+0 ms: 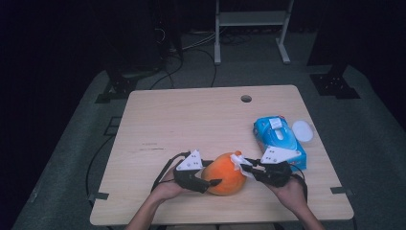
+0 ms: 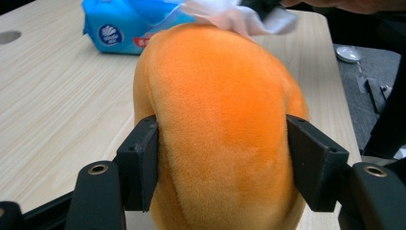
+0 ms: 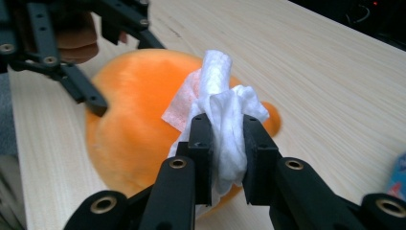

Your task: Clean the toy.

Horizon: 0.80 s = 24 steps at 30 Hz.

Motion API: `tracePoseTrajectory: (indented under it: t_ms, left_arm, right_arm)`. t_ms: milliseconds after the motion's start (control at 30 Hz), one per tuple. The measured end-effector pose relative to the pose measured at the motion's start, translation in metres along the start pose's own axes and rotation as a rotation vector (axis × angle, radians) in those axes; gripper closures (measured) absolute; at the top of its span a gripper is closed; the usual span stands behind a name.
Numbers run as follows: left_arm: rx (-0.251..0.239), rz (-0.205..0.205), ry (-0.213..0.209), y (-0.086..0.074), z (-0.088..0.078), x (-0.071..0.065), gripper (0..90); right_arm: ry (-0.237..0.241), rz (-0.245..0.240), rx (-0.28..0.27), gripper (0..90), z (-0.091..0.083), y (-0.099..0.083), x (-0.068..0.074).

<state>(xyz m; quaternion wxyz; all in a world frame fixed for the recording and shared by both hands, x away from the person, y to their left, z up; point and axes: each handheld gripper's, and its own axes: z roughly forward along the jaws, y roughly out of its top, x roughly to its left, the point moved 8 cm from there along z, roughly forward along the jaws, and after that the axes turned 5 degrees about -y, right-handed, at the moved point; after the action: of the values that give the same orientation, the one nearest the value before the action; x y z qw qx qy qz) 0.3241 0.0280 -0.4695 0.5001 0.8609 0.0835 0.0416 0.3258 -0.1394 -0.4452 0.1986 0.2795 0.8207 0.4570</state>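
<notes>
Left gripper (image 2: pixel 222 167) clamps the round orange plush toy (image 2: pixel 220 124) while, opposite, right gripper (image 3: pixel 222 158) pinches a crumpled white wipe (image 3: pixel 222 129), wiping apparently just under way.

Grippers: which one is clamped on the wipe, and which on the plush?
The right gripper pinches the white wipe. The left gripper has its fingers pressed on the orange plush.

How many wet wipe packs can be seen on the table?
1. The blue wipe pack lies on the table near its right edge, behind the right gripper. Nothing suggests that another one is hidden.
</notes>
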Motion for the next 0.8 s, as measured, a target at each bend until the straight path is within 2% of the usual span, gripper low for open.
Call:
tracePoseTrajectory:
  t_ms: [133, 267, 333, 400, 467, 567, 633, 733, 800]
  left_arm:
    - [0.005, 0.012, -0.003, 0.001, 0.000, -0.002, 33.6]
    - [-0.009, -0.090, -0.025, 0.002, -0.003, 0.004, 19.9]
    - [-0.018, -0.121, -0.037, 0.003, -0.004, 0.005, 17.4]
    - [-0.016, -0.131, -0.048, 0.004, -0.004, 0.004, 17.3]
    - [-0.015, -0.122, -0.056, 0.006, -0.003, 0.002, 20.8]
    - [-0.002, -0.076, -0.038, 0.008, -0.001, -0.001, 28.1]
    - [0.002, -0.045, -0.033, 0.010, 0.003, -0.005, 30.3]
    - [0.012, 0.002, -0.030, 0.010, 0.007, -0.009, 31.9]
    - [0.024, 0.005, -0.019, 0.008, 0.005, -0.008, 32.7]
  right_arm:
    - [0.023, 0.010, -0.021, 75.7, 0.003, 0.006, 0.001]
    - [0.050, 0.018, -0.017, 75.8, 0.006, 0.005, 0.005]
    - [0.060, 0.019, -0.015, 75.8, 0.003, 0.003, 0.009]
    - [0.072, 0.012, -0.010, 75.8, -0.001, 0.001, 0.015]
    - [0.076, 0.003, -0.002, 75.8, -0.003, -0.002, 0.019]
    - [0.061, -0.021, 0.000, 75.9, -0.007, -0.001, 0.022]
    - [0.079, -0.032, -0.017, 75.9, -0.006, 0.006, 0.029]
    - [0.123, -0.091, -0.040, 75.8, 0.001, 0.020, 0.050]
    - [0.111, -0.134, -0.031, 75.9, 0.007, 0.024, 0.057]
